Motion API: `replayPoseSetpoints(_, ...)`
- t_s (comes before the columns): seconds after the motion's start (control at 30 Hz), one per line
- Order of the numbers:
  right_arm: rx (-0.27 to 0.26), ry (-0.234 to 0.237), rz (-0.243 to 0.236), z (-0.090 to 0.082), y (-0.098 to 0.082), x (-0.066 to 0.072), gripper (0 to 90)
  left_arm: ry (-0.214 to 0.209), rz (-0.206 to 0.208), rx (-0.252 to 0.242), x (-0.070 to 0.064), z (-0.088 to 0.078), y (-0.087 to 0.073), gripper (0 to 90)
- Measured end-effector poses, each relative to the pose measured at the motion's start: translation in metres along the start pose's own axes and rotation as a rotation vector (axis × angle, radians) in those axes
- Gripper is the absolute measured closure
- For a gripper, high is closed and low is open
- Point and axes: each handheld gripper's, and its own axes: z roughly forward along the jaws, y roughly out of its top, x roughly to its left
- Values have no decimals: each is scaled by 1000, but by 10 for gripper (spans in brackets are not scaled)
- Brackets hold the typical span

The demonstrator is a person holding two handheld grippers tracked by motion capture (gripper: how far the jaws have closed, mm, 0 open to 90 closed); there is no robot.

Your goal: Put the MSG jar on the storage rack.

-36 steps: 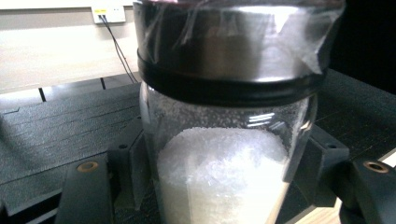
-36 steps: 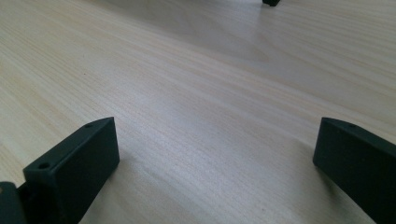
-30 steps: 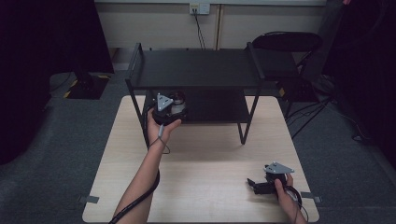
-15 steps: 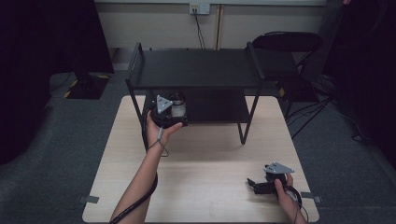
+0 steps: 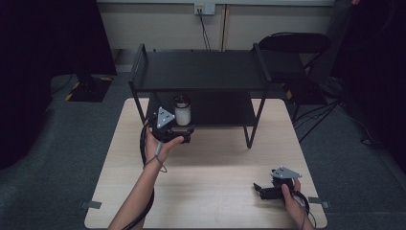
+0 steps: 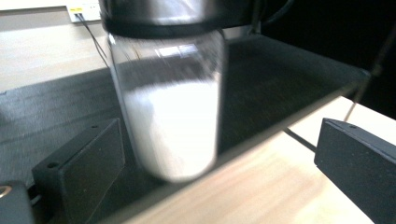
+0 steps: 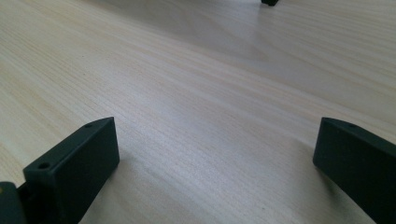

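A: Left gripper spread wide, nothing pinched; jar on lower shelf near front edge, just ahead of jaws.

B: Right gripper also spread, resting on table. Best centred on jar, closed slowly.

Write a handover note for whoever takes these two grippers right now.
Left gripper: open, jaws apart either side of the clear glass jar of white powder with a metal lid, not gripping it.
Right gripper: open, low over the light wooden table, near its front right corner.
The jar stands upright at the front edge of the black metal rack's lower shelf.
Done: jar on shelf.
Left: probably back the left gripper away.
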Motion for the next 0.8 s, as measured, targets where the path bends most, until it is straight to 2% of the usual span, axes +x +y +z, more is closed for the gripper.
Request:
replayPoseSetpoints(0.1,0,0,0,0,0,0,0,-16,24,12,-2,-12,-8,10)
replayPoseSetpoints(0.17,1,-1,0,0,0,0,0,-31,19,25,-3,-20,-14,8)
replayPoseSetpoints(0.27,0,0,0,0,0,0,0,-45,17,36,-5,-33,-29,8)
replayPoseSetpoints(0.3,0,0,0,0,0,0,0,-50,16,49,-8,-39,-42,8)
replayPoseSetpoints(0.33,0,0,0,0,0,0,0,-50,16,49,-8,-39,-42,8)
replayPoseSetpoints(0.37,0,0,0,0,0,0,0,-53,25,53,-8,-42,-49,8)
replayPoseSetpoints(0.47,0,-1,2,0,0,0,0,-66,5,76,-9,-48,-70,8)
replayPoseSetpoints(0.53,1,-2,3,0,0,1,0,-81,12,106,-10,-50,-82,8)
replayPoseSetpoints(0.63,1,-2,1,0,0,1,0,-106,-1,129,-9,-53,-96,8)
replayPoseSetpoints(0.8,0,-4,4,0,0,1,0,-119,-34,136,-10,-56,-121,9)
